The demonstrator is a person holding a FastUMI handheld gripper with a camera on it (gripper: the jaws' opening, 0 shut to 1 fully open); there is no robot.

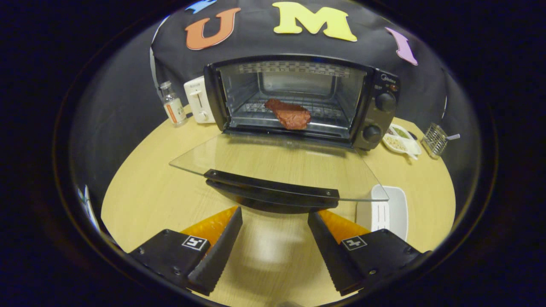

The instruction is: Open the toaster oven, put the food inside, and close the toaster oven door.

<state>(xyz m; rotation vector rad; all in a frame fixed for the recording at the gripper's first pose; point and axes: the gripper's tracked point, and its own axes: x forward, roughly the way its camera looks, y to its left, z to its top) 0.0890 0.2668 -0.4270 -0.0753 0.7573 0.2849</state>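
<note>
A black toaster oven stands at the back of the round wooden table. Its glass door lies folded down flat toward me, with the dark door handle along its front edge. A reddish-brown piece of meat rests on the wire rack inside the oven cavity. My gripper is open, with nothing between its fingers. The fingertips sit just short of the door handle and slightly below it, one to each side of its middle.
Left of the oven stand a small glass bottle and a white toaster. Right of it are a white dish of condiments and a wire holder. A white tray lies under the door's right corner.
</note>
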